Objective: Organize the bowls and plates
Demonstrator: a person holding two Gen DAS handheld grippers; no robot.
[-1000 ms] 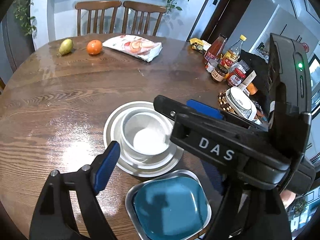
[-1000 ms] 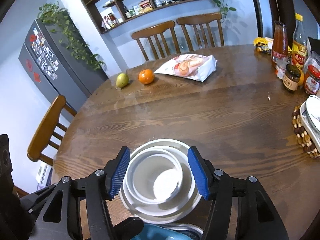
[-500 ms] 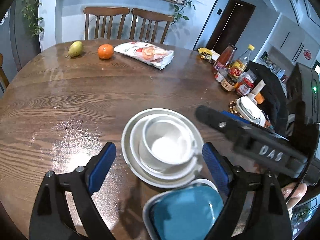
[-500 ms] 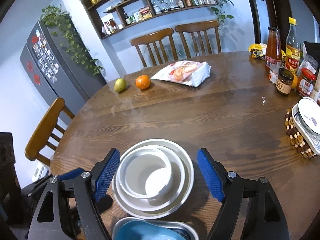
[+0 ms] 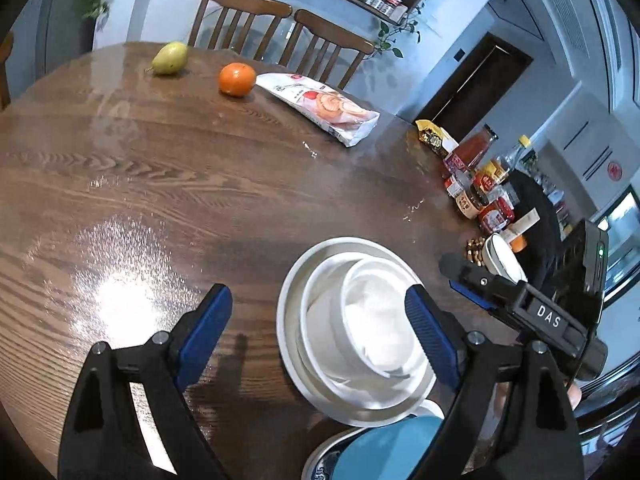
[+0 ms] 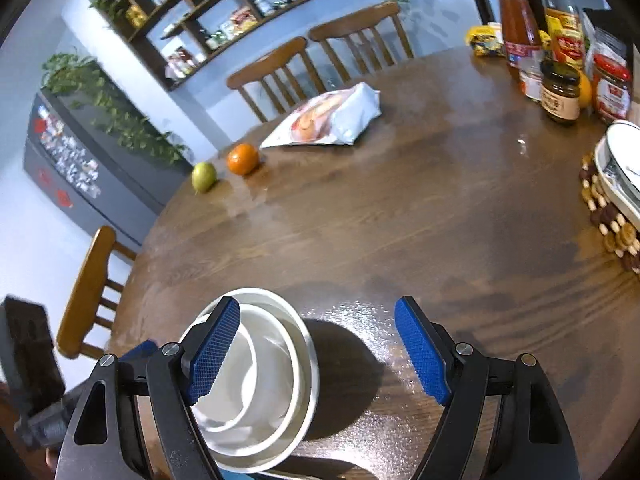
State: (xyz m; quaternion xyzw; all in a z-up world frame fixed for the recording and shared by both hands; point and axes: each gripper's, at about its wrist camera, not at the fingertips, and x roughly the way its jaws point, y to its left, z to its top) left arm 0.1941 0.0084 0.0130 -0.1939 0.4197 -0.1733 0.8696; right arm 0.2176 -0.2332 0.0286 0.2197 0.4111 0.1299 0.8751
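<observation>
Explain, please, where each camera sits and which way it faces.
Left wrist: on the left tool, facing down over the white bowl stack; the right tool shows.
Right wrist: on the right tool, facing the table; its blue fingers show.
Both share: stack, orange, pear.

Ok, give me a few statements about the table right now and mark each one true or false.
1. The white bowls sit nested on a white plate. True.
2. The left claw is clamped on the orange. False: it is open and empty, and the orange lies far across the table.
3. A pear lies near the orange. True.
4. The snack bag lies inside the top bowl. False: it lies on the table, by the orange.
5. The right claw is open. True.
</observation>
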